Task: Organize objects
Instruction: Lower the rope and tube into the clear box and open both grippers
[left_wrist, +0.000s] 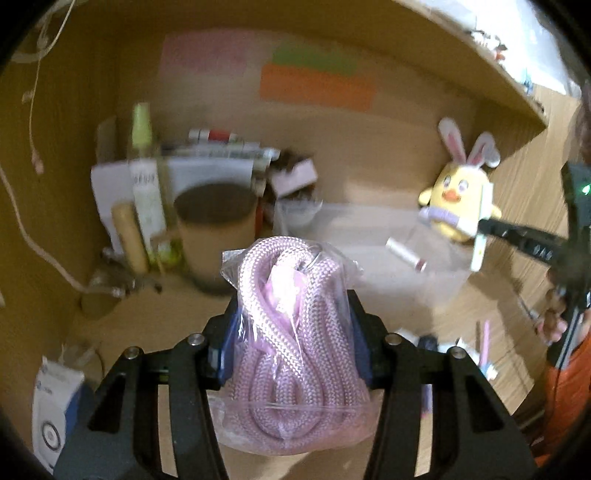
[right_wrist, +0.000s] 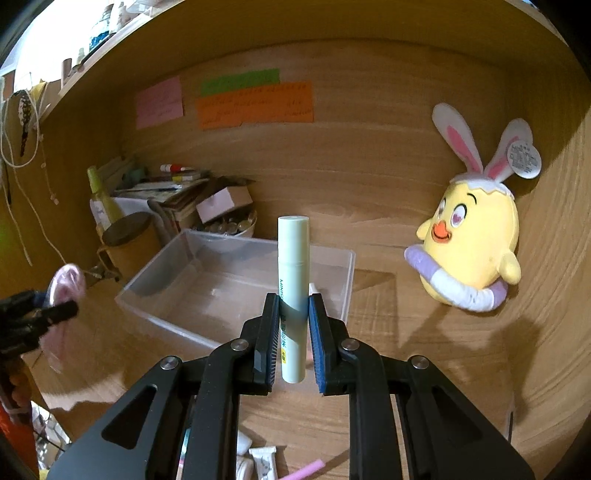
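My left gripper (left_wrist: 293, 302) is shut on a clear bag of coiled pink rope (left_wrist: 291, 343) and holds it above the wooden desk. A clear plastic bin (left_wrist: 436, 280) lies just beyond it. My right gripper (right_wrist: 293, 306) is shut on a pale green tube (right_wrist: 293, 258), which stands upright between the blue pads in front of the bin (right_wrist: 159, 302). The left wrist view shows that tube (left_wrist: 480, 236) at the right, over the bin's right side. In the right wrist view the pink rope (right_wrist: 68, 280) is at the far left edge.
A yellow plush chick with rabbit ears (right_wrist: 469, 243) leans on the back wall at the right. A brown canister (left_wrist: 216, 229), bottles and boxes crowd the back left corner. A white box (left_wrist: 55, 398) and small tubes (right_wrist: 258, 461) lie near the front. A shelf runs overhead.
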